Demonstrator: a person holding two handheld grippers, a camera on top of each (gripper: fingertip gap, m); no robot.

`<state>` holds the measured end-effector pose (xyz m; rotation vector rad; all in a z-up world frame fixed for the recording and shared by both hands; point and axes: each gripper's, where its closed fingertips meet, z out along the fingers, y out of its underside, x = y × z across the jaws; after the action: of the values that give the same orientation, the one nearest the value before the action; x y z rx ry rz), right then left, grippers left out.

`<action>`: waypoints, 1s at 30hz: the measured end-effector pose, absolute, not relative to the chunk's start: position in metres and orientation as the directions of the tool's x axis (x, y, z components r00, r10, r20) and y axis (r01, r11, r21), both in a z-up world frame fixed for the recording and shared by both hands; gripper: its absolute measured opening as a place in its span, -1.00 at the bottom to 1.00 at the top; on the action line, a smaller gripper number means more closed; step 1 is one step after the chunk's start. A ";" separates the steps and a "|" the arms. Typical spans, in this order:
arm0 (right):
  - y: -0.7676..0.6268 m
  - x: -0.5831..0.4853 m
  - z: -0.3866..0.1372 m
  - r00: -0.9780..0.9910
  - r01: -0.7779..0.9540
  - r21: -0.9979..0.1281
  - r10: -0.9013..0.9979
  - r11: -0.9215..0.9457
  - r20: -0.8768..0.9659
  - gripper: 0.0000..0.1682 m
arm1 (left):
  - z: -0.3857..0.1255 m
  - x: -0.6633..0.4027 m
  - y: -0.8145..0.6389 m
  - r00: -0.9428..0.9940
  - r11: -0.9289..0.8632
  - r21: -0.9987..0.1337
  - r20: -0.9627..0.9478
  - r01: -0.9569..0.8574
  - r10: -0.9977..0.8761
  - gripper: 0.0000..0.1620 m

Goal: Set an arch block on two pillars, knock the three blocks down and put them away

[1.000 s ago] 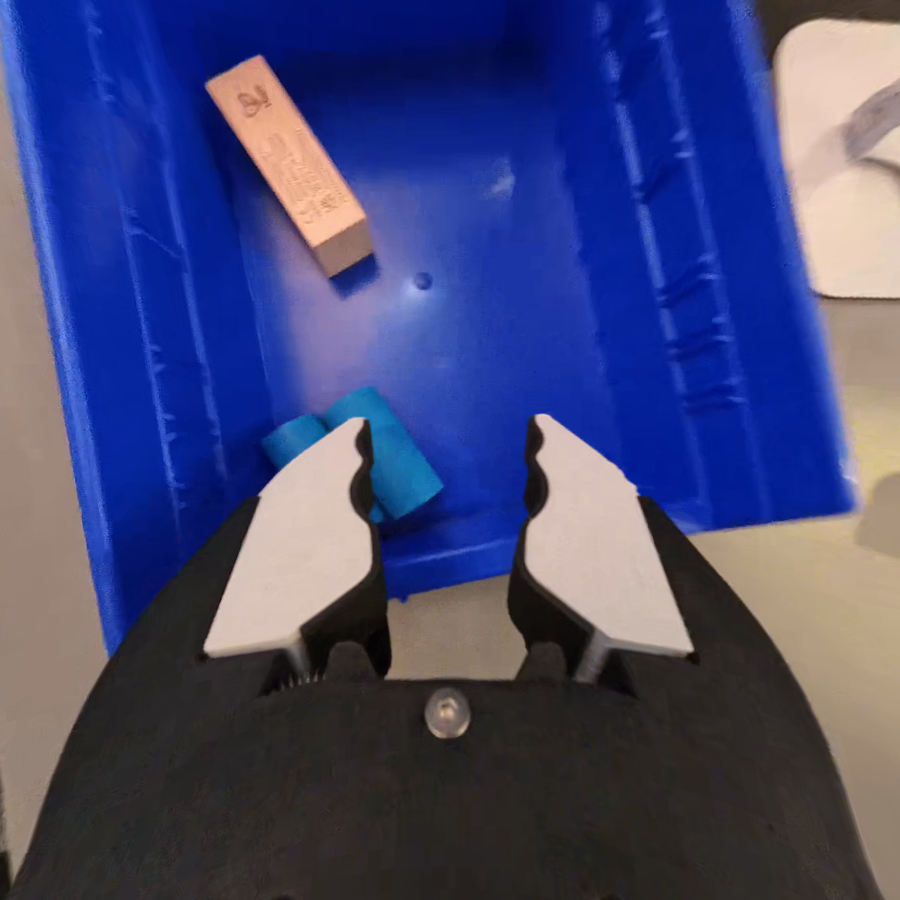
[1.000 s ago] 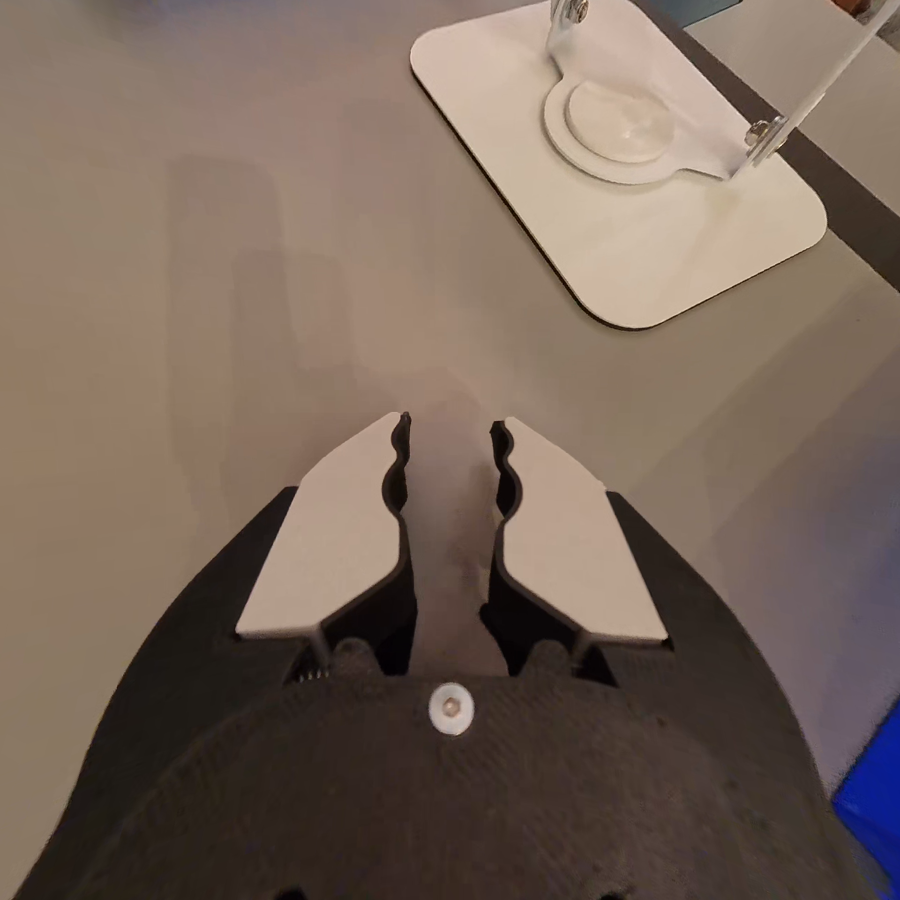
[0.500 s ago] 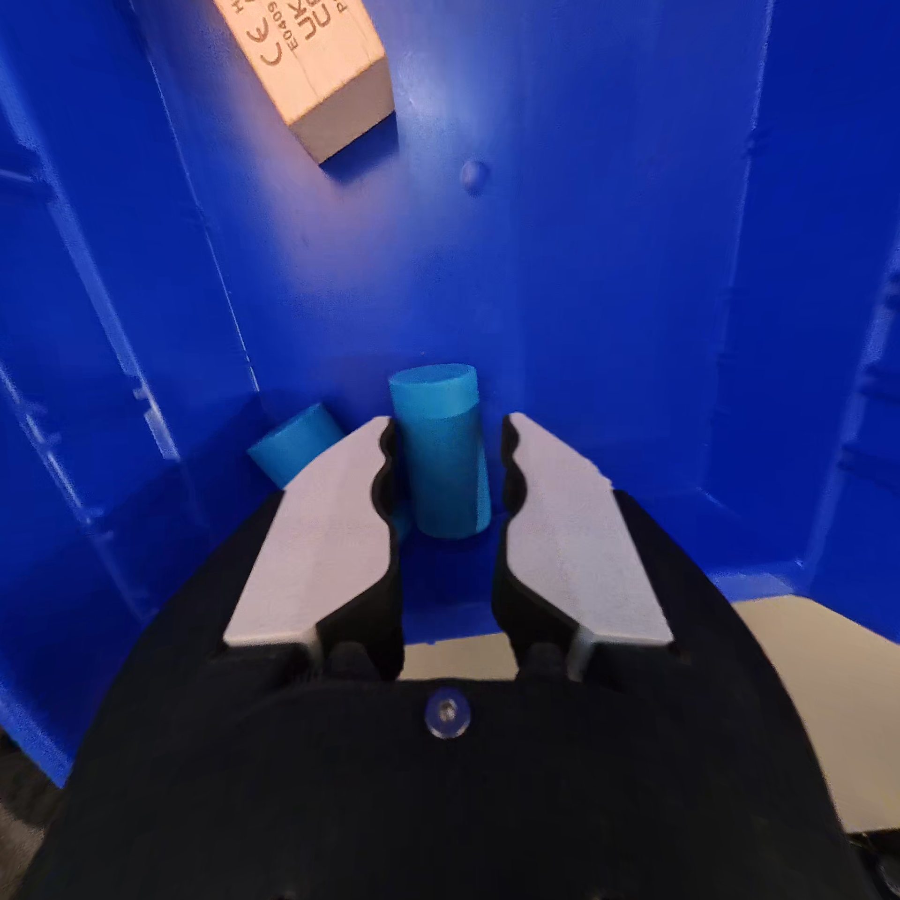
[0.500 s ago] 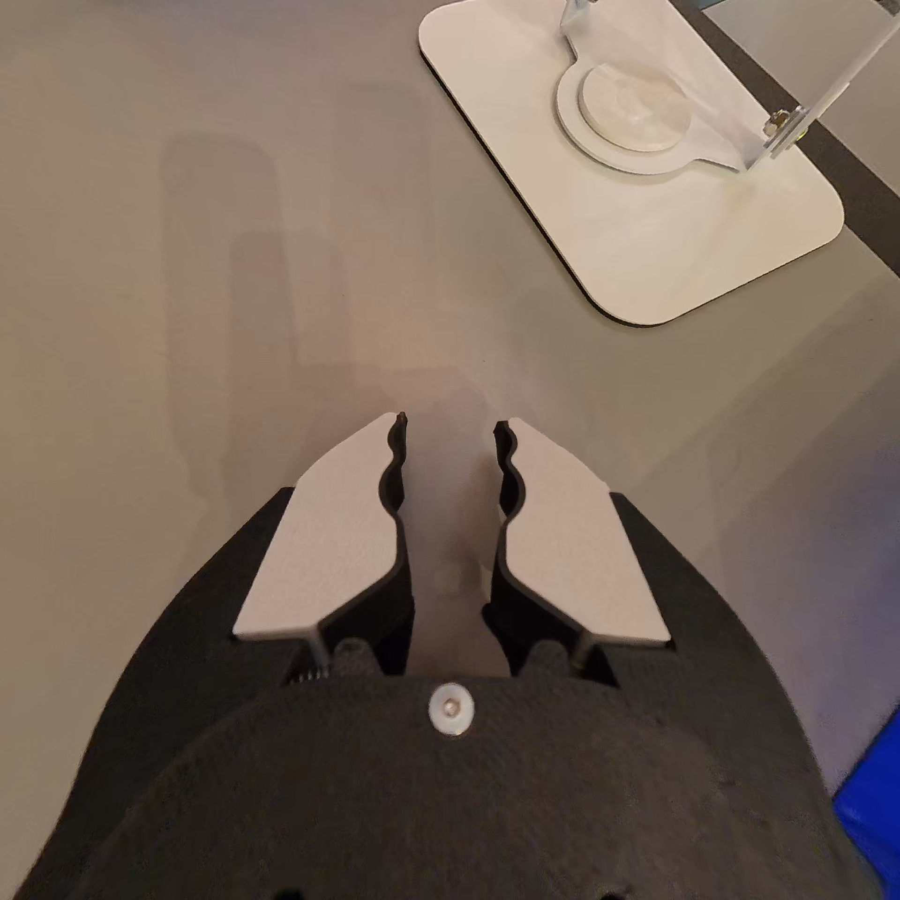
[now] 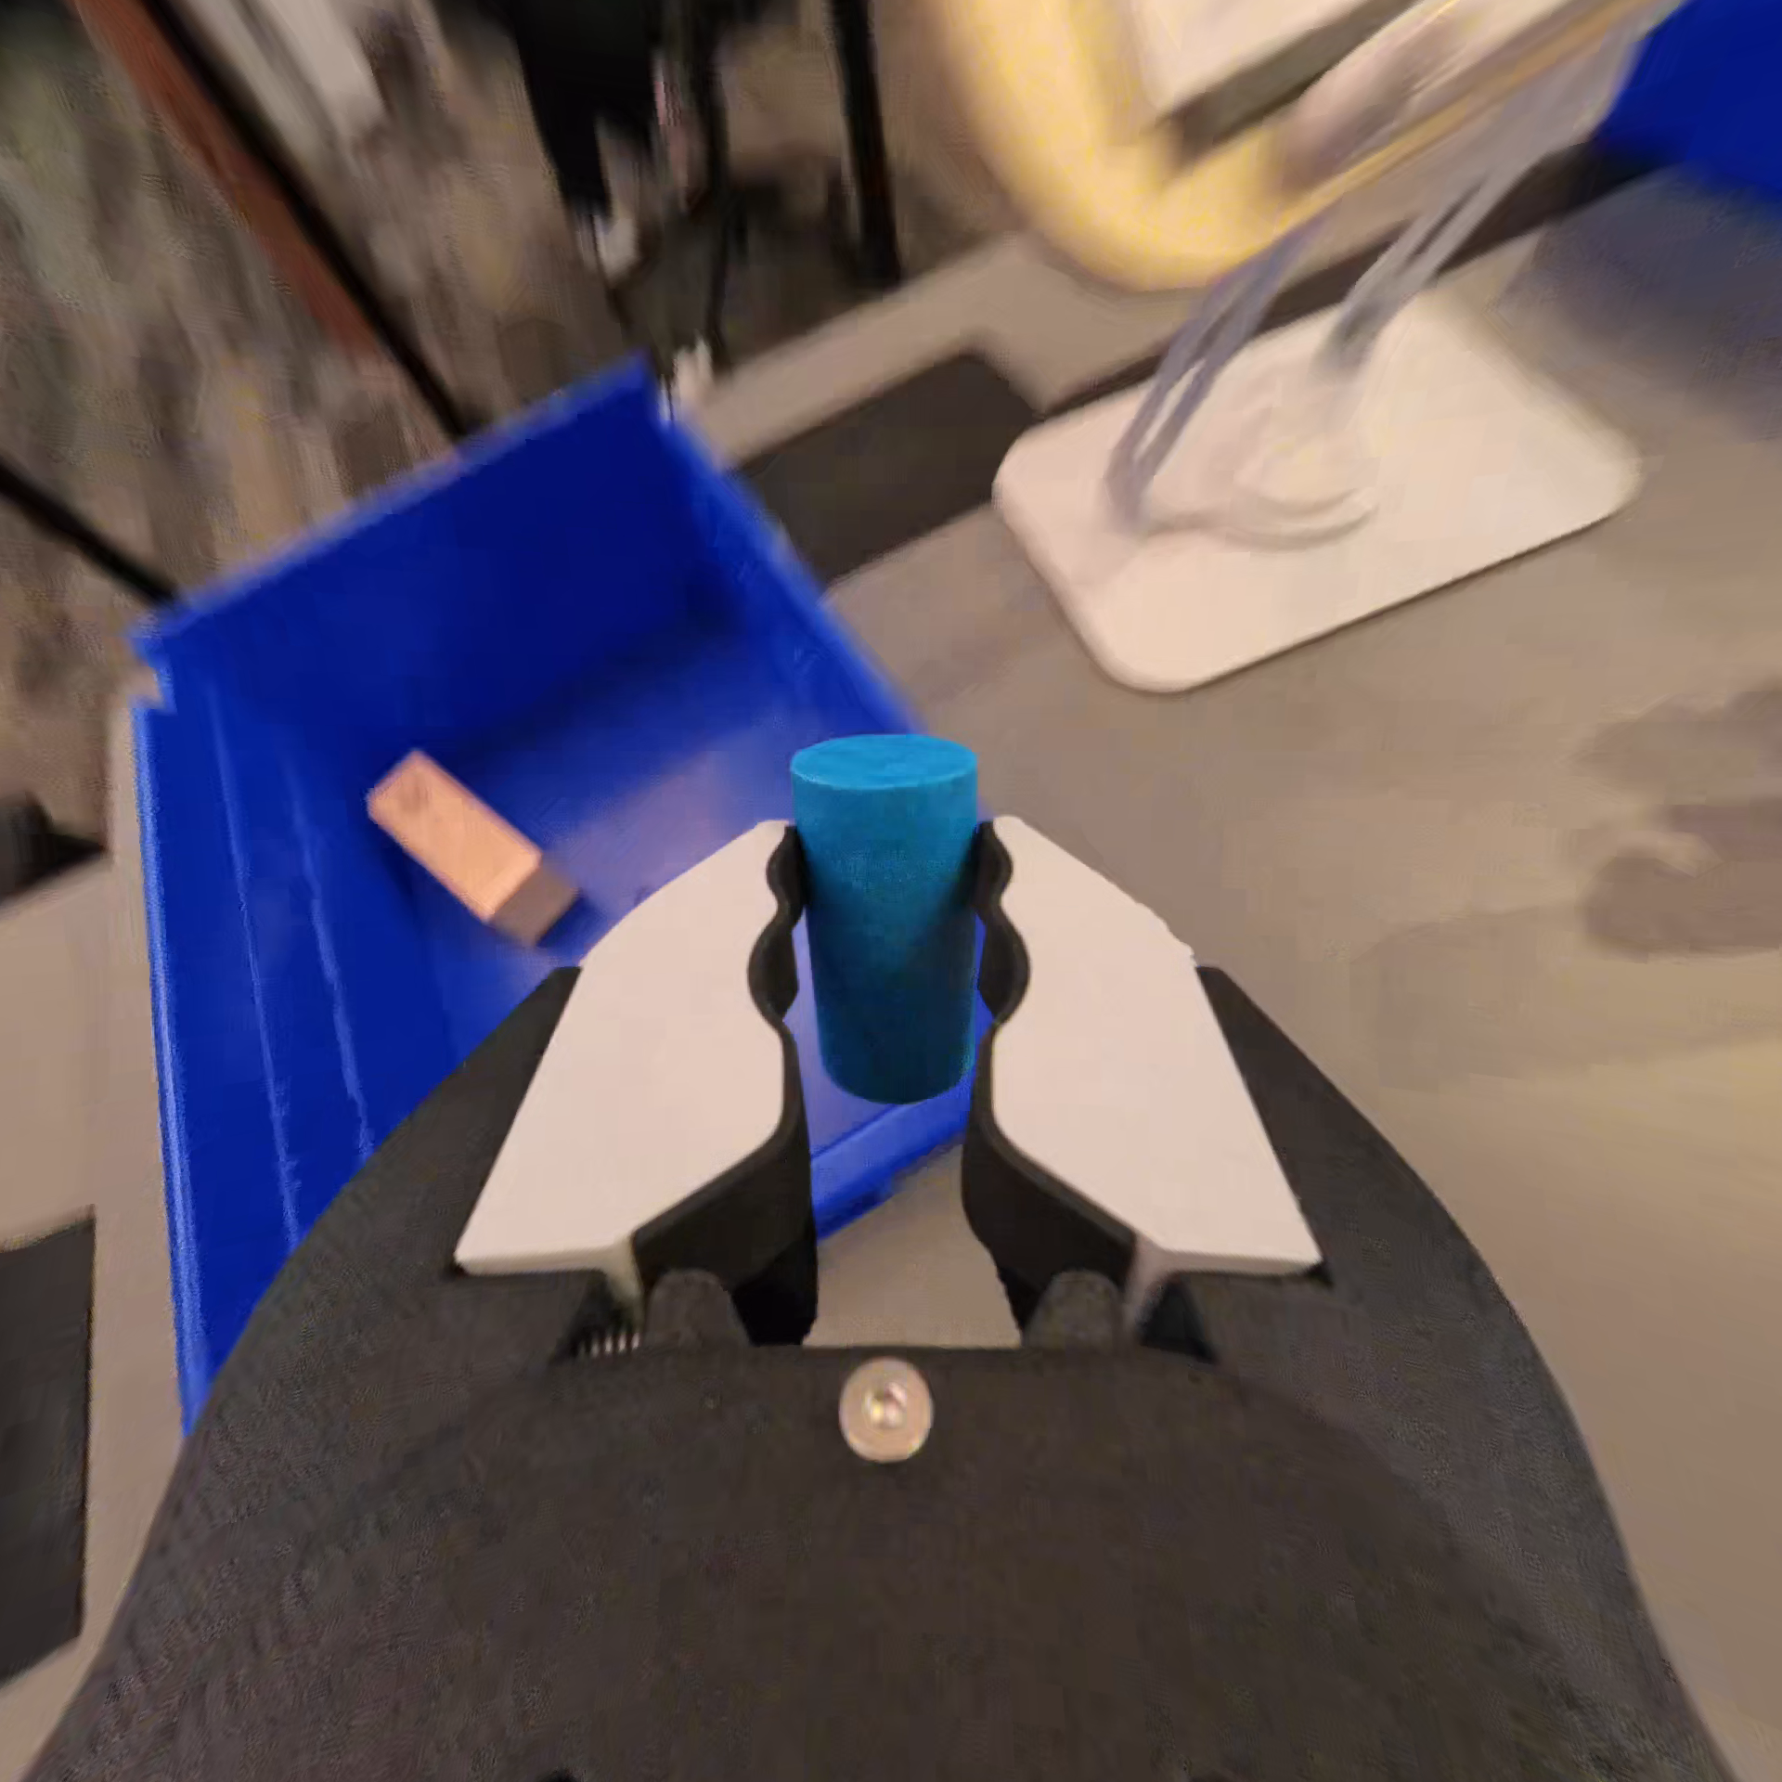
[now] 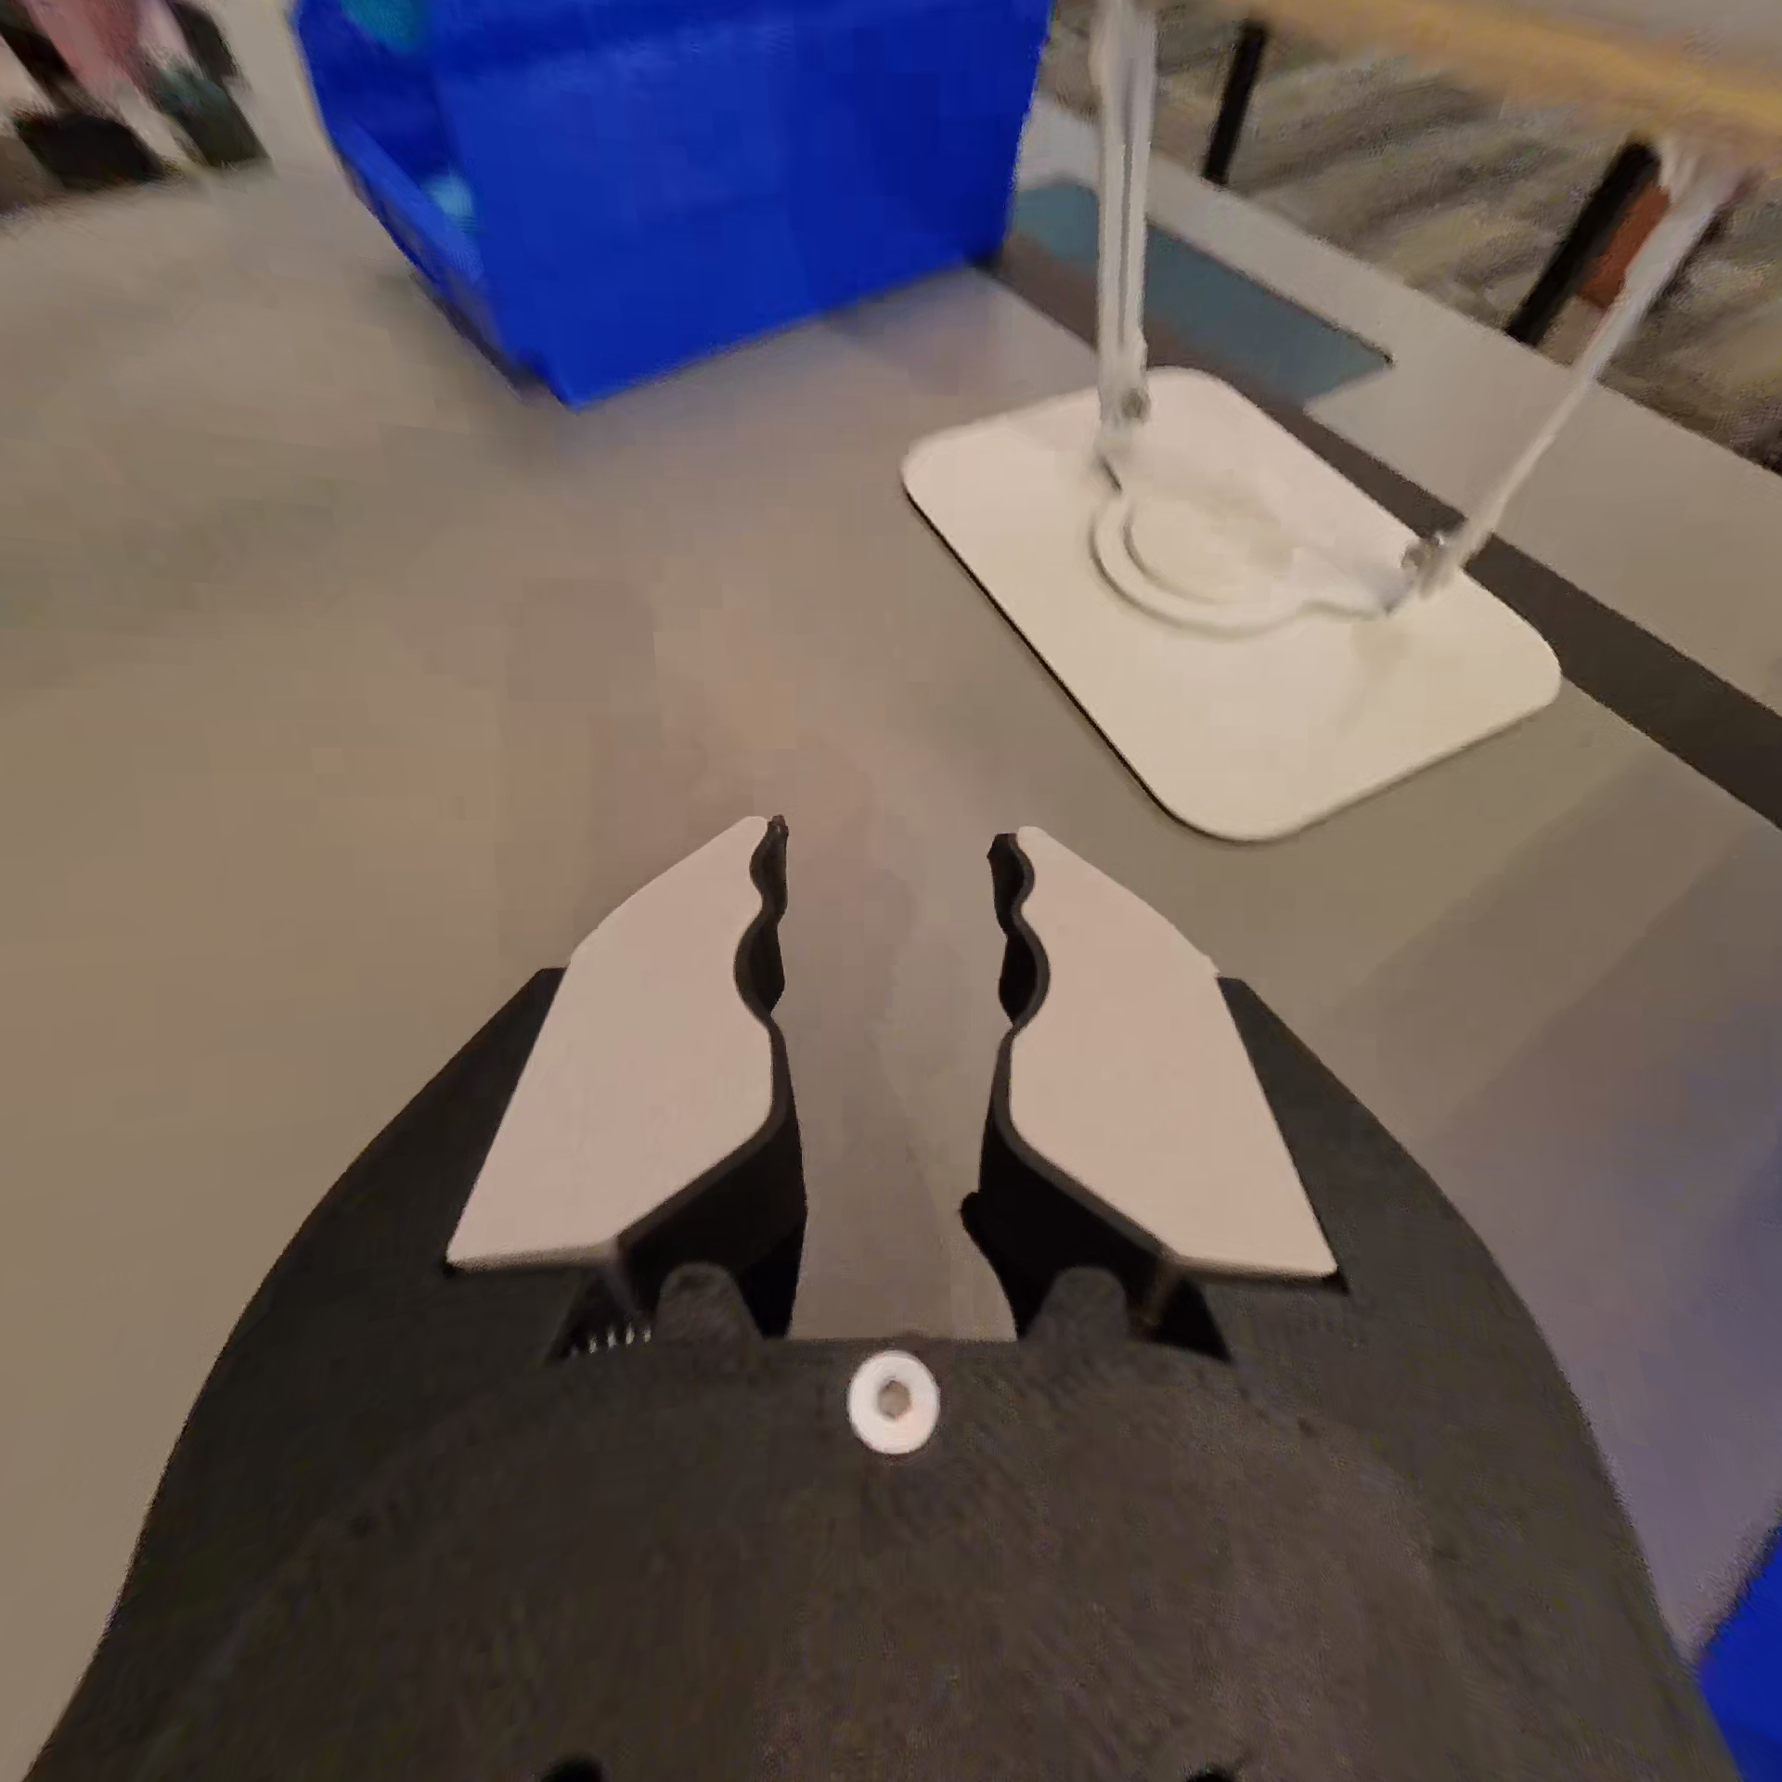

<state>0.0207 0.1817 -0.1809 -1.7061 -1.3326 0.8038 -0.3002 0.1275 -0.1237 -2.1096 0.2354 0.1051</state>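
While the left wrist view is blurred by motion, its main items can be located from left to right. At far left sits the blue bin [image 5: 289, 868], and a tan rectangular block [image 5: 472, 873] lies flat on its floor. Right of the block, the left gripper [image 5: 887, 926] is clamped on a blue cylinder [image 5: 887, 916], held upright between the notched tips and raised above the bin's near right corner. A second cylinder is not visible in this view. Farther right, a white stand base [image 5: 1331, 540] rests on the grey table [image 5: 1350, 964].

In the right wrist view, the same bin [image 6: 733, 193] stands at far left and the stand base [image 6: 1234, 617] at right. The right gripper [image 6: 887, 849] hangs over bare table, jaws parted and holding nothing.

Judged risks: the cylinder is round and smooth, so contact is narrow; a fast swing may rotate it or let it slip. If released tilted, it will probably topple and roll. The stand lies near any rightward path and could be struck.
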 end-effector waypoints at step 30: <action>0.191 0.020 -0.207 0.123 0.809 -0.576 0.992 -0.114 -0.024 -0.59 | -0.170 -0.077 0.122 0.826 -0.214 -0.835 -0.400 -0.507 -0.397 -0.99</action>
<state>0.0201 0.1906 -0.2074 -1.9827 -1.7391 0.5775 -0.0770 0.1218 -0.1698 -1.8365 0.6863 0.1174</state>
